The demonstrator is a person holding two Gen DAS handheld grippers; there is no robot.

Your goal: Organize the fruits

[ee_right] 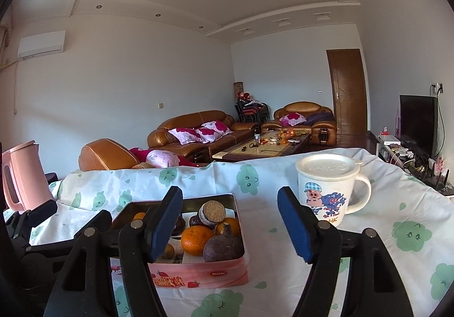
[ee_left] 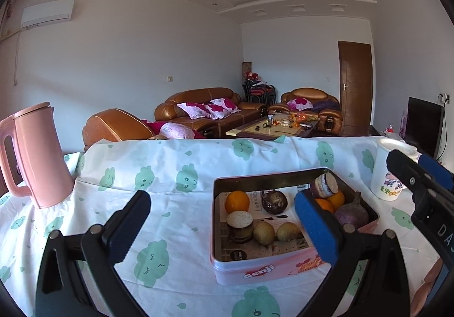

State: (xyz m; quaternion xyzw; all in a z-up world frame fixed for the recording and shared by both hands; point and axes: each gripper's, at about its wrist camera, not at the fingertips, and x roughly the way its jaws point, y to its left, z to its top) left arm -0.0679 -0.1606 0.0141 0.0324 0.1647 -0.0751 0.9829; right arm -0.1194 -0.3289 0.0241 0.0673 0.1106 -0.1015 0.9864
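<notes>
A pink tin (ee_left: 272, 268) stands on the cloud-print tablecloth (ee_left: 170, 175) and holds an orange (ee_left: 237, 201), a dark round fruit (ee_left: 274, 201), two yellow-brown fruits (ee_left: 264, 232), a purple stemmed fruit (ee_left: 351, 213) and short pieces with pale cut tops. My left gripper (ee_left: 224, 226) is open just short of the tin, with nothing in it. In the right wrist view the tin (ee_right: 198, 274) sits low left with an orange (ee_right: 195, 240) and the purple fruit (ee_right: 222, 246). My right gripper (ee_right: 231, 222) is open and holds nothing, with the tin's right end behind its left finger.
A lidded white mug (ee_right: 326, 186) with a pig cartoon stands right of the tin, just beyond my right finger. A pink kettle (ee_left: 37, 158) stands at the table's far left. Sofas, a coffee table and a television lie beyond the table's far edge.
</notes>
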